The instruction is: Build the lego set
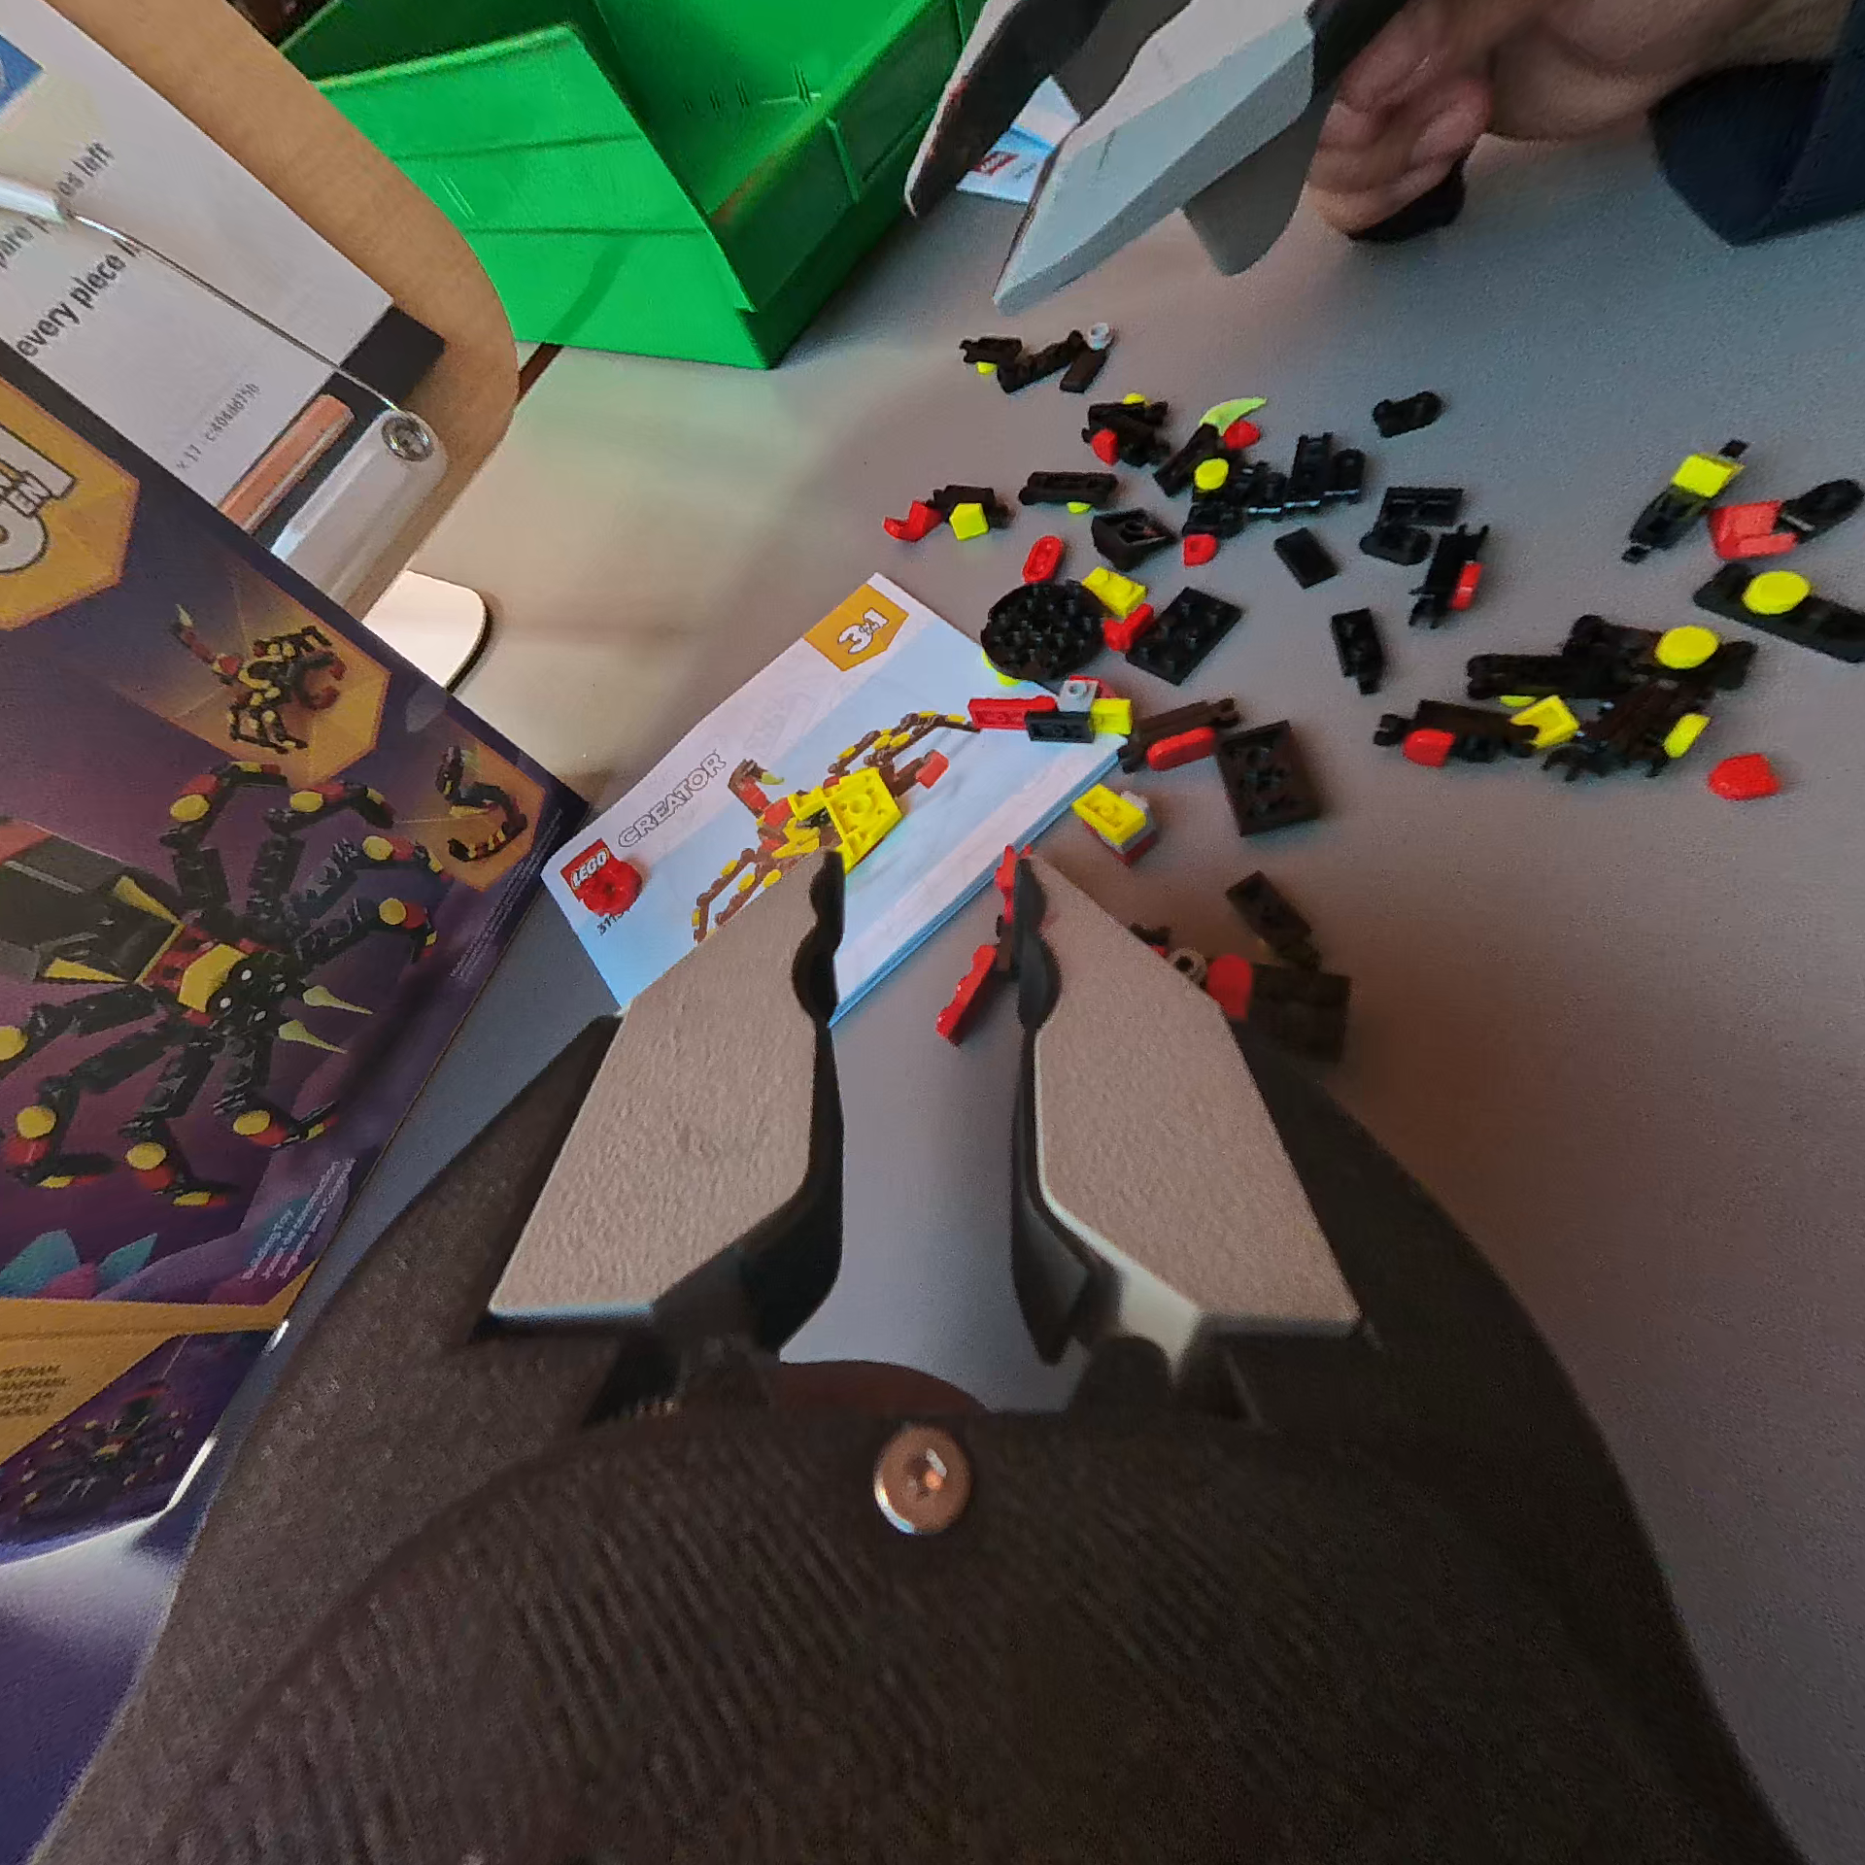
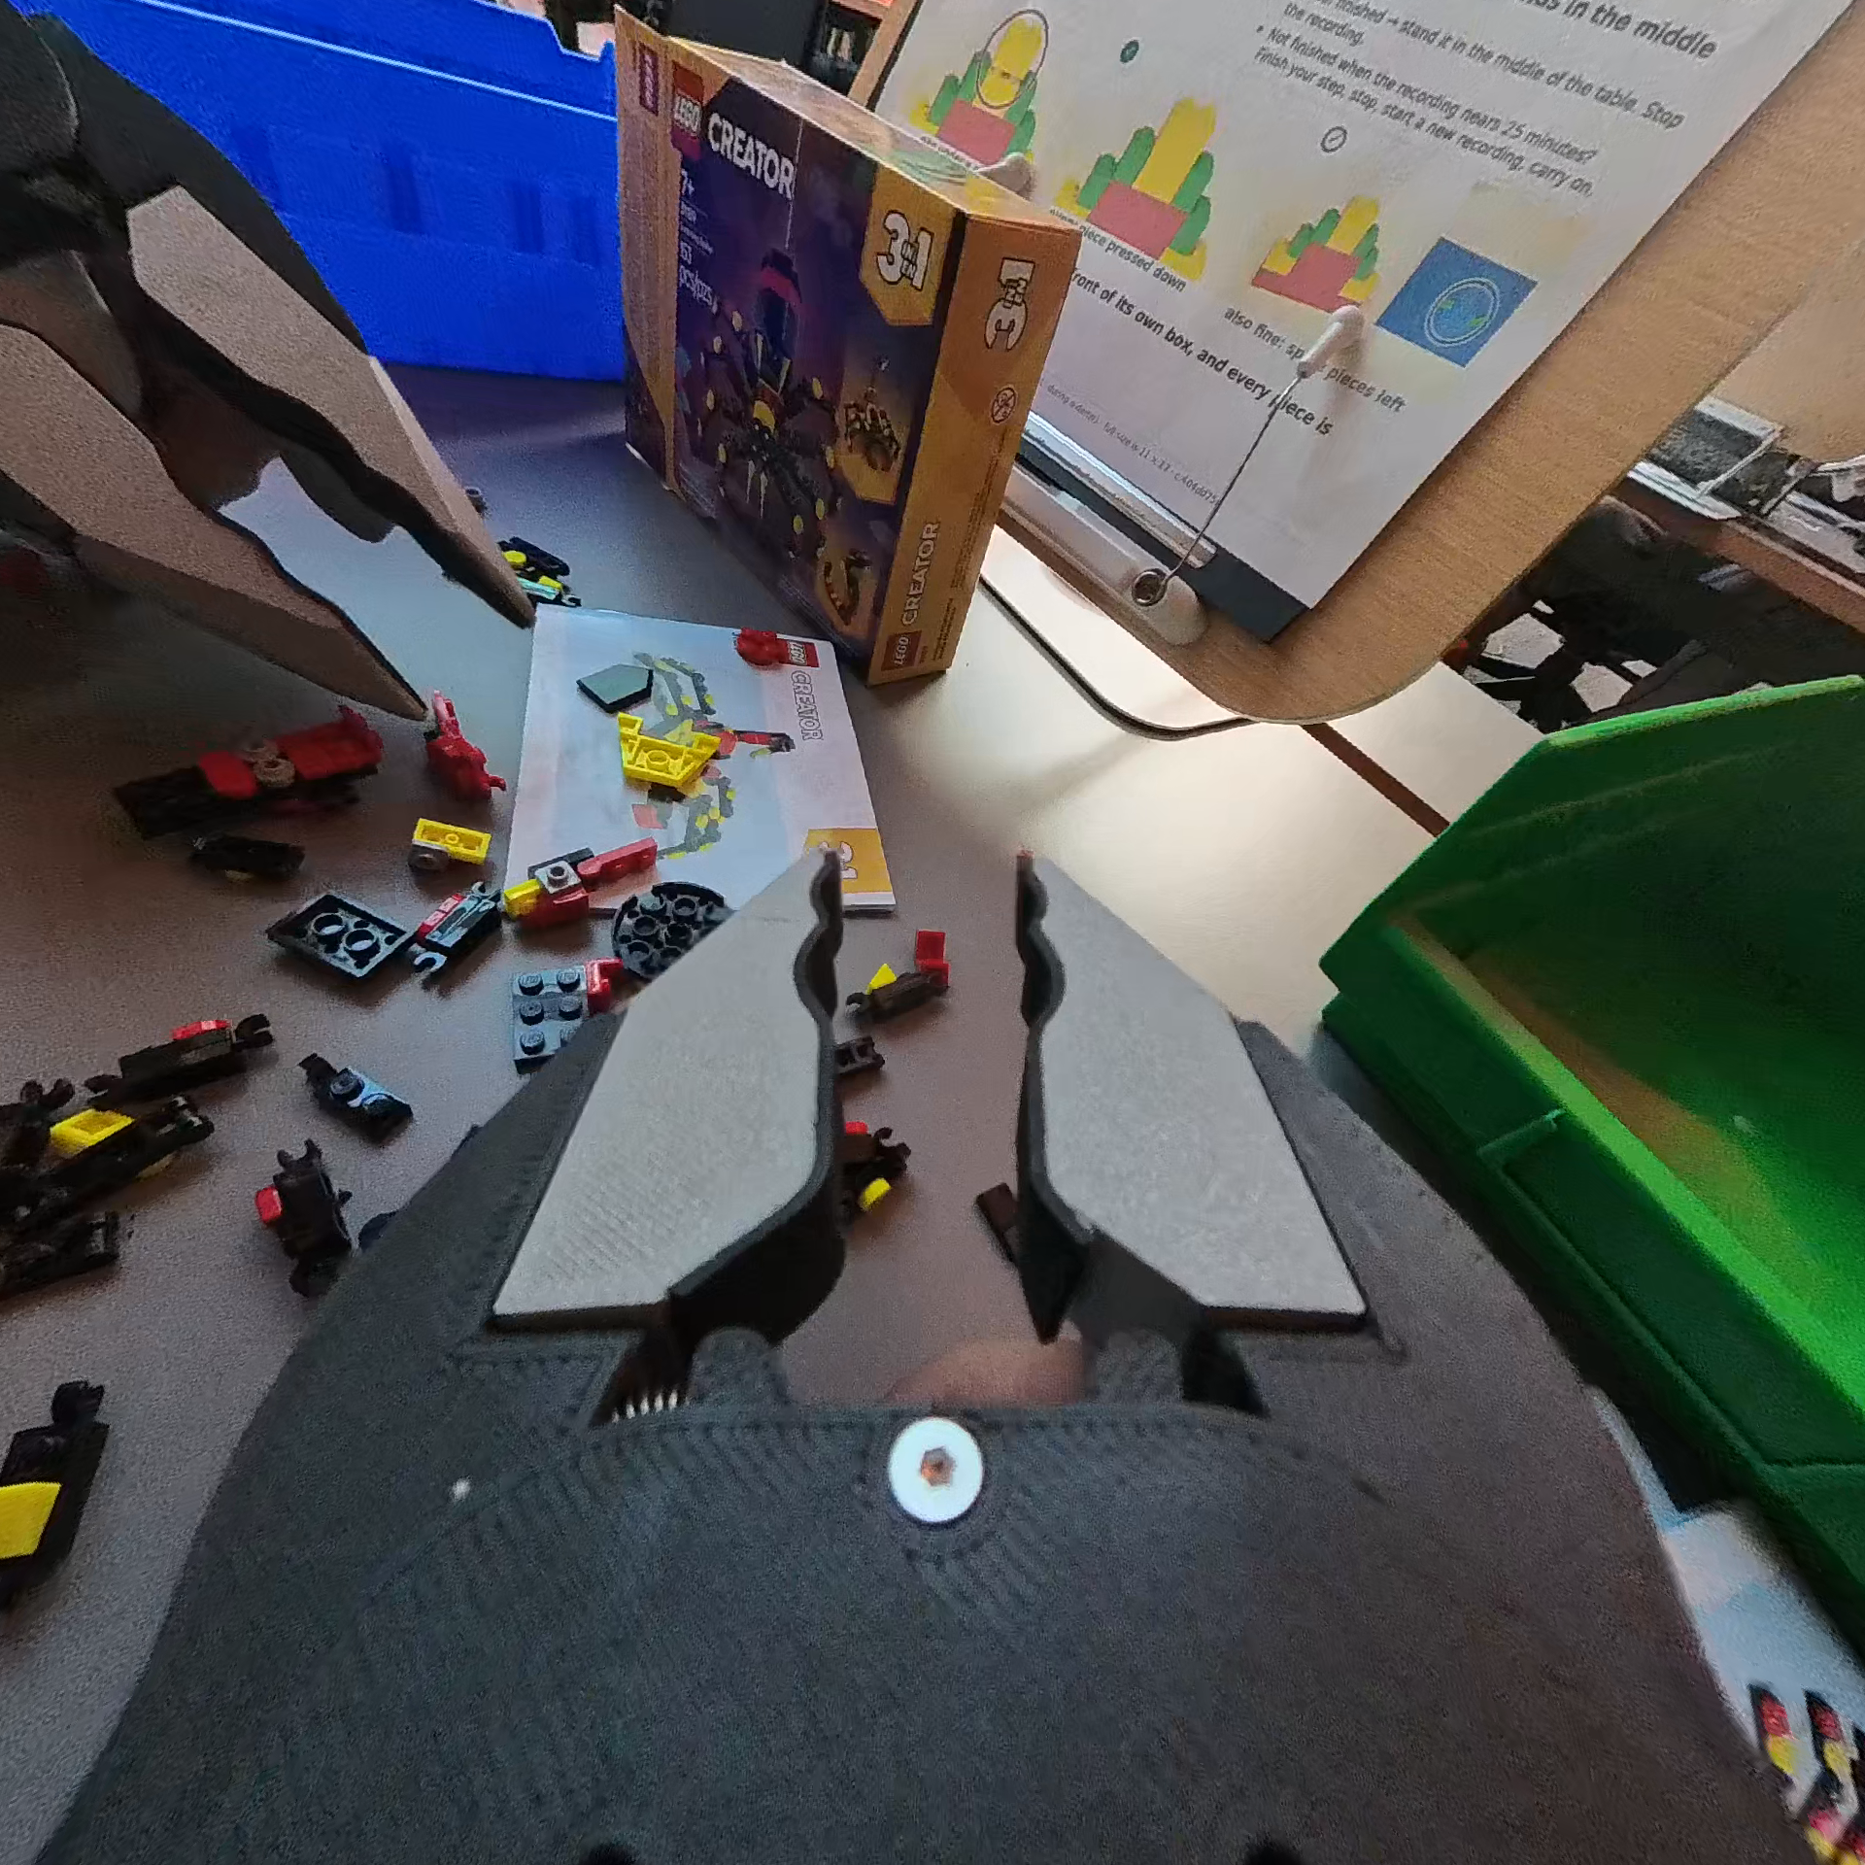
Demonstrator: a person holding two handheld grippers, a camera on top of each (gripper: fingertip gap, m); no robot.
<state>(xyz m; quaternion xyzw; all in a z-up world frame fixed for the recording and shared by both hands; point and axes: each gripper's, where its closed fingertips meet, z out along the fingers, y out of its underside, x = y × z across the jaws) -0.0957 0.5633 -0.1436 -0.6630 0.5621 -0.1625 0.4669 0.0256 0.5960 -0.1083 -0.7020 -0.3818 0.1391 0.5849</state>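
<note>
Lego pieces (image 1: 1312,606) lay scattered on the table right of the instruction booklet (image 1: 848,777); left gripper (image 1: 923,873) and right gripper (image 2: 923,873) hovered spread, empty. Best to single out one isolated piece before pinching

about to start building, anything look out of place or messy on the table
The bricks lie scattered loose on the table, unsorted, and several rest on the closed booklet, including a yellow piece. They would need clearing before it can open. The box stands upright; nothing looks damaged.
</note>
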